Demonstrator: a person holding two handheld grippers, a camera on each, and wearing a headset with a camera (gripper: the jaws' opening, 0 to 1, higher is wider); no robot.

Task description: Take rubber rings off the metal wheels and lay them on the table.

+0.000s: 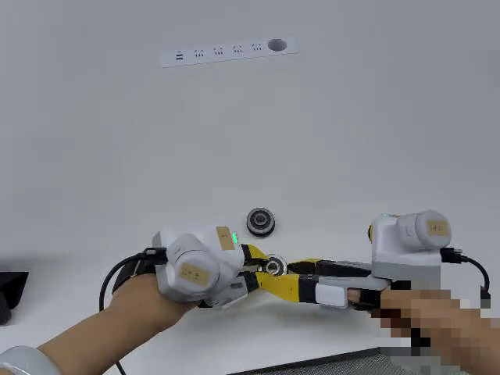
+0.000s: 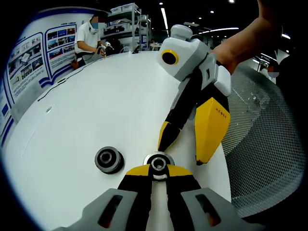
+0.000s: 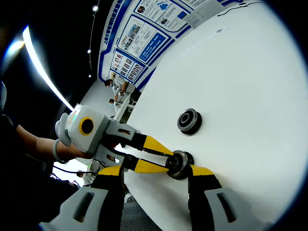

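A small round metal wheel [image 2: 159, 163] is sitting in the lower middle of the left gripper view. The left gripper [image 2: 159, 170] is pinching it between yellow-tipped black jaws that are closed tight on its rim. In the head view this wheel is showing its round, shiny face with a dark hub toward the camera, low in the frame's centre.

The right gripper [image 3: 151, 168] is reaching in from the lower right of the head view. Its jaws are standing wide apart and holding nothing. In the right gripper view one yellow tip is lying just beside the wheel, though I cannot tell whether it is touching.

A second wheel [image 1: 261, 221] is lying flat on the smooth white table [image 1: 351, 141], just above the grippers, its face turned up. A black rubber ring [image 1: 250, 222] is wrapping its rim.

A long white power strip [image 1: 228, 51] is stretching left to right across the upper centre, rising slightly to the right. A grey mesh mat [image 1: 336, 363] is edging the bottom of the frame.
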